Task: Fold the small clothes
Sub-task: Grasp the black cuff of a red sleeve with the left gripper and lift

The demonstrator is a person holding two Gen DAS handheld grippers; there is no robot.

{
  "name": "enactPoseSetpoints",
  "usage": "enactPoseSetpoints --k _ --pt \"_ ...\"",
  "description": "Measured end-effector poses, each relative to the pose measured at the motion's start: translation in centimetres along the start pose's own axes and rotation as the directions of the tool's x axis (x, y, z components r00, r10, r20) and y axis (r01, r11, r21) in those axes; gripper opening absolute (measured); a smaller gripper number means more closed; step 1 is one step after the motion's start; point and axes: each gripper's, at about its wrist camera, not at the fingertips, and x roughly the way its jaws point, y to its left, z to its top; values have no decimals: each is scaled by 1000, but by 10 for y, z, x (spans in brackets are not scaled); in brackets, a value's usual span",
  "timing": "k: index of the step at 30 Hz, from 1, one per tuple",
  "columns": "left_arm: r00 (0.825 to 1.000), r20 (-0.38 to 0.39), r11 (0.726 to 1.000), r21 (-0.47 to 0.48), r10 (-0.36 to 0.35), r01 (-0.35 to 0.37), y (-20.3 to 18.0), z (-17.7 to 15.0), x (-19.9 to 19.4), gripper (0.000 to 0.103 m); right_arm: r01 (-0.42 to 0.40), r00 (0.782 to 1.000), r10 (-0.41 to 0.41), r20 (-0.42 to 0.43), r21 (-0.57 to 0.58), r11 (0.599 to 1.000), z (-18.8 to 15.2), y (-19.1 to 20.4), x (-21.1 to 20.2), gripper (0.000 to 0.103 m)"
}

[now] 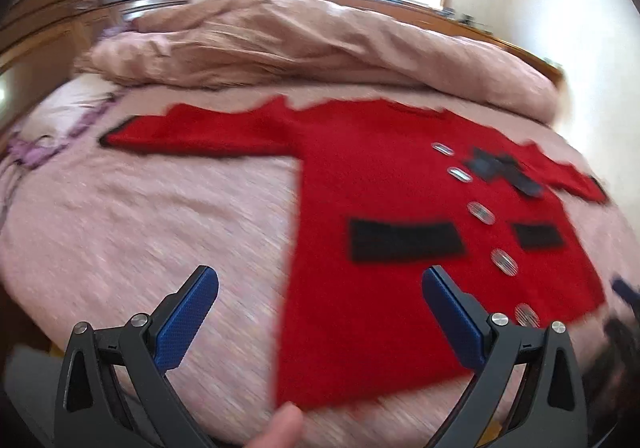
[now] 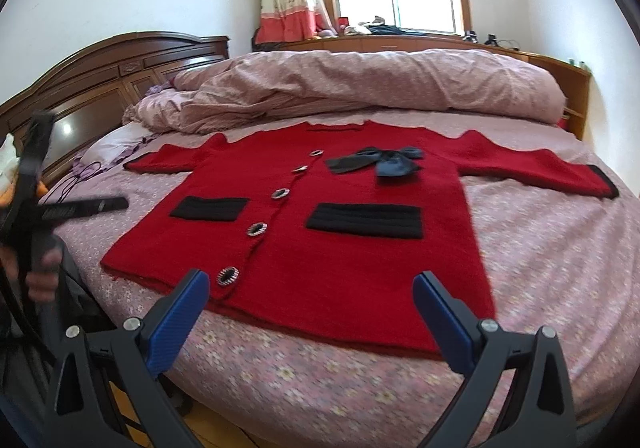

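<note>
Red cardigan (image 2: 320, 232): spread flat, front up, on bed (image 2: 540, 268), ready for folding. Left hand-held gripper (image 1: 320, 312) and right hand-held gripper (image 2: 311, 312): both spread wide, empty, poised near the hem.

Left gripper (image 1: 320, 284), right gripper (image 2: 311, 288): black angular frames are fitted with blue textured finger pads (image 2: 180, 322) and round silver screws (image 2: 131, 323) at the pivots.

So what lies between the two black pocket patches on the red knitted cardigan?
In the right wrist view, the button row runs between the patches on the cardigan.
</note>
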Motion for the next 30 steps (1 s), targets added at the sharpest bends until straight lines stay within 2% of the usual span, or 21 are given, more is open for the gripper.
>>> enactPoseSetpoints --k 4,7,10,13,15,16,17,18,20,22,23,25,29,30 --pt "997 67 993 -107 46 -39 43 31 10 99 -52 999 52 -15 -6 999 7 12 15 103" --pt "998 22 985 -169 50 -46 78 52 28 99 -94 995 94 -16 -10 996 18 22 28 103" --pt "998 -22 959 -275 64 -68 120 67 50 99 -127 992 127 -26 -8 992 32 32 48 103" --pt "998 -34 942 -331 48 -57 152 72 70 99 -151 988 151 -27 -12 988 47 43 72 103" --pt "997 -80 928 -370 4 -33 172 76 90 99 -163 986 163 -22 -21 986 57 50 89 103" --pt "995 -100 913 -407 -27 -17 186 79 101 99 -170 985 170 -22 -27 985 63 53 100 103" --pt "994 -104 895 -445 -45 -6 196 80 107 99 -176 984 175 -24 -29 984 68 55 108 103" --pt "992 -97 859 -512 -81 20 209 81 114 97 -183 983 183 -30 -28 983 73 58 120 103" --pt "984 -67 770 -633 -164 86 229 81 127 96 -209 977 209 -38 -4 978 84 66 141 103" --pt "975 -32 660 -741 -218 123 252 79 143 94 -248 967 249 -52 24 968 95 77 164 103" --pt "975 -28 630 -768 -218 119 259 78 148 93 -268 961 270 -59 39 963 102 86 177 103" --pt "973 9 548 -825 -230 137 278 77 159 93 -307 949 310 -53 61 950 114 110 199 103" --pt "978 31 506 -852 -206 134 303 88 171 93 -359 931 363 -29 99 928 132 160 236 103" --pt "979 54 476 -868 -198 144 311 88 173 93 -362 930 367 -30 101 927 138 177 248 103"
